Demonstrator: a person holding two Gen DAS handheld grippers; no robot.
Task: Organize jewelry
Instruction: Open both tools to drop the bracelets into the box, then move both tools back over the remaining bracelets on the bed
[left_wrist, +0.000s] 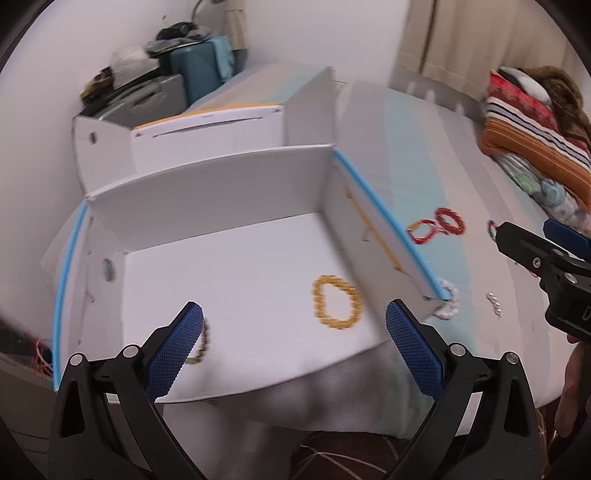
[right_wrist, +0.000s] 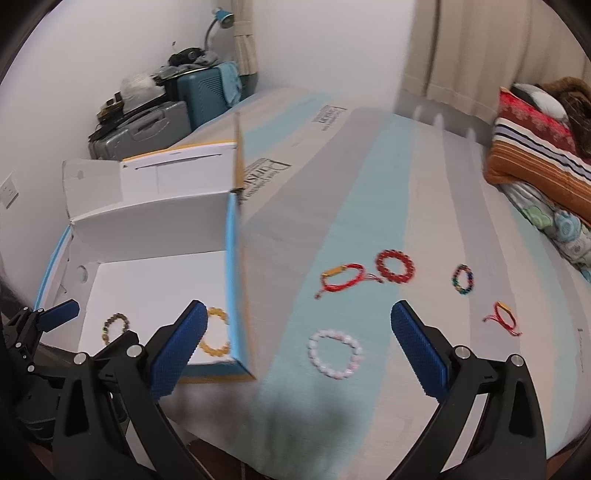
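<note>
Brown bead bracelet (left_wrist: 202, 343) half hidden behind left gripper (left_wrist: 294, 343) finger.

Soft, even indoor light filled both fisheye views, with no glare. Motion blur smeared the white box (left_wrist: 221, 199) and the bracelets on the bed (right_wrist: 369, 206). Straight edges bowed toward dark, vignetted corners; a faint shadow lay on the bedcover between the right gripper's (right_wrist: 299, 334) fingers.

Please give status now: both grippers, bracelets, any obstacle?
Left gripper and right gripper: jaws open, empty. Yellow bracelet and brown bracelet in box; pink bracelet nearest right gripper, four more beyond. Nothing in the way.
</note>
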